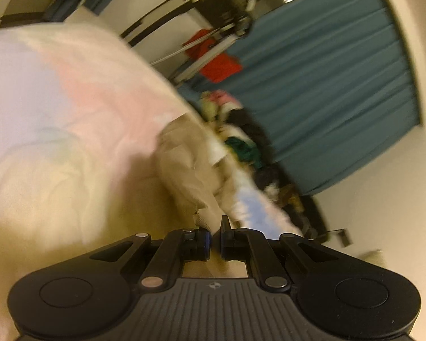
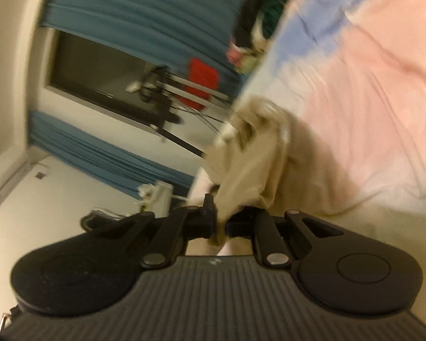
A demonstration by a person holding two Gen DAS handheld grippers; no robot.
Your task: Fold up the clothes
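A beige garment (image 1: 190, 170) hangs bunched between both grippers over a pastel bed sheet (image 1: 56, 99). My left gripper (image 1: 215, 241) is shut on one edge of the beige garment, with cloth pinched between its fingertips. In the right wrist view the same beige garment (image 2: 250, 164) runs into my right gripper (image 2: 220, 227), which is shut on its other edge. Both views are tilted and blurred by motion.
A pile of mixed coloured clothes (image 1: 241, 130) lies at the far end of the bed. Teal curtains (image 1: 326, 85) and a rack with red items (image 1: 218, 65) stand behind. The pink and blue sheet (image 2: 369, 99) fills the right of the right wrist view.
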